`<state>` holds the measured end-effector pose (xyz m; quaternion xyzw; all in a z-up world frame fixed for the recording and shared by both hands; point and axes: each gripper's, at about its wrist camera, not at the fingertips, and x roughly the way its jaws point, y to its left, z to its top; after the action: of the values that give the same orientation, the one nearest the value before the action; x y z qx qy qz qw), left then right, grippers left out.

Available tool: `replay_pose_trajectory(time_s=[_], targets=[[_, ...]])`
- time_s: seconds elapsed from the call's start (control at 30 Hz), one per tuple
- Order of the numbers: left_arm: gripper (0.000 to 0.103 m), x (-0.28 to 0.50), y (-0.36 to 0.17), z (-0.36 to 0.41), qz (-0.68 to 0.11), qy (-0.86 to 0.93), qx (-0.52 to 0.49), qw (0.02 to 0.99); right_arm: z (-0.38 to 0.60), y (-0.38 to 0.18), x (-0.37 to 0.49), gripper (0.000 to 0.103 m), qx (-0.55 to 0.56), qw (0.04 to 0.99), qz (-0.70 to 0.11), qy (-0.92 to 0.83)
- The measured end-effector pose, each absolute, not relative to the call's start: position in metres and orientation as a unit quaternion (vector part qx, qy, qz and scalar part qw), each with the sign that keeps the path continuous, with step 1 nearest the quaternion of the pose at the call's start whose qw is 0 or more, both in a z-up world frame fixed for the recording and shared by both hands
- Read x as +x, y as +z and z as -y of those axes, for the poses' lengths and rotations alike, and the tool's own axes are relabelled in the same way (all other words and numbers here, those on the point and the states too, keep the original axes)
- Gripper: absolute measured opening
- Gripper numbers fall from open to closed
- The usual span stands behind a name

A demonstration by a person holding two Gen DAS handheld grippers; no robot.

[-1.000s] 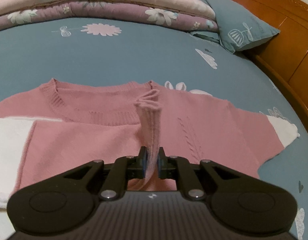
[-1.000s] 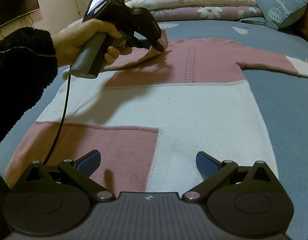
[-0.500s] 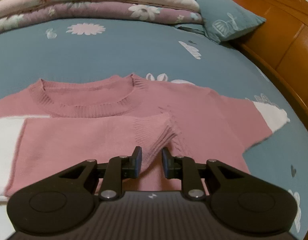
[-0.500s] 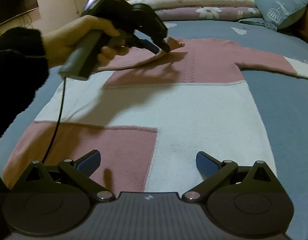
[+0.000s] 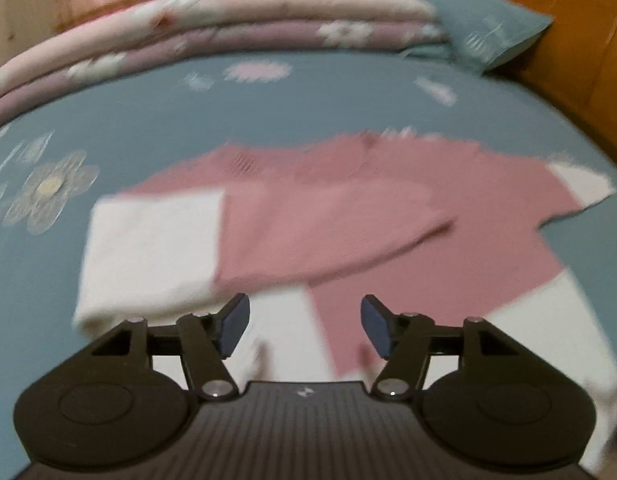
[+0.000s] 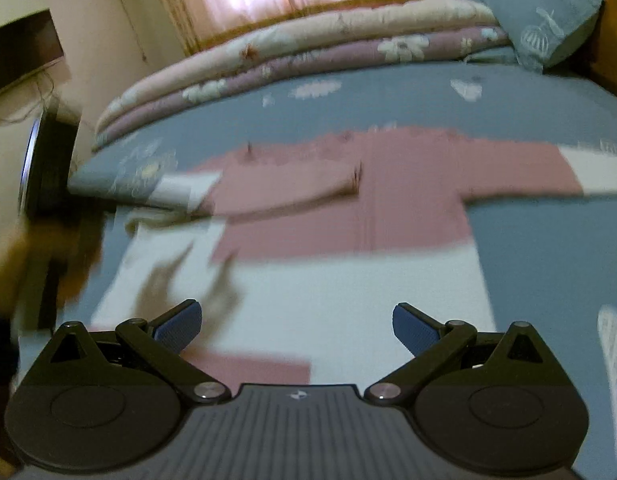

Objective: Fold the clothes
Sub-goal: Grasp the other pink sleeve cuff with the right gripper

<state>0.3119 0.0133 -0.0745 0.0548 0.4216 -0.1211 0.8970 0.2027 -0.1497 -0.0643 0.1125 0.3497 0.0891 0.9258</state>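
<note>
While both frames are smeared with motion blur, you can still read the layout: your left gripper (image 5: pixel 304 326) stands with its blue pads apart and nothing between them, its jaws having just been opening. Your right gripper (image 6: pixel 296 326) is spread wide and also carries nothing.

Ahead of both grippers, the pink and white knitted sweater (image 5: pixel 408 248) lies flat on the blue bedsheet printed with pale flowers (image 5: pixel 148 128), neckline at the far side. Ahead and to the left of your left gripper, the sweater's left sleeve (image 5: pixel 268 236) is folded across the chest, its white upper part nearest the shoulder and its pink cuff end reaching toward the middle of the body. From your right gripper, that same sleeve (image 6: pixel 284 188) lies ahead and to the left, resting on the pink chest panel. The other sleeve (image 6: pixel 548 172) stretches out flat ahead and to the right, ending in a white section near the picture's edge. Directly under and in front of your right gripper lies the white middle panel of the body, with a pink block at the lower left, just by the left finger.

Beyond the sweater, folded floral quilts in pink and mauve (image 6: pixel 308 56) are stacked at the far edge of the bed, with a blue-grey pillow (image 6: pixel 548 28) to the far right against an orange wooden headboard (image 5: pixel 580 40).
</note>
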Motion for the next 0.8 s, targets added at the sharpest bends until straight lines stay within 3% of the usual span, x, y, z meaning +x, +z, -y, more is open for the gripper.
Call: replay_pose_trajectory(time_s=[0.13,0.2,0.27,0.53,0.8], targets=[[0.065,0.293,-0.087,-0.013,-0.427,-0.129,0.044,0.894,0.148,-0.045,0.248,0.103,0.107,0.933,-0.333,0.090],[0.077,0.282,-0.086,-0.011,-0.405,-0.140,0.042,0.903,0.151,-0.047,0.272,0.103,0.133,0.927,-0.337,0.095],[0.080,0.274,-0.085,-0.010,-0.381,-0.147,0.047,0.911,0.156,-0.056,0.295,0.103,0.174,0.917,-0.345,0.102],[0.080,0.277,-0.104,-0.019,-0.353,-0.116,0.067,0.926,0.177,-0.117,0.360,0.088,0.343,0.852,-0.384,0.093],[0.080,0.293,-0.116,-0.055,-0.368,-0.117,0.005,0.923,0.181,-0.146,0.390,0.083,0.381,0.838,-0.388,0.051]])
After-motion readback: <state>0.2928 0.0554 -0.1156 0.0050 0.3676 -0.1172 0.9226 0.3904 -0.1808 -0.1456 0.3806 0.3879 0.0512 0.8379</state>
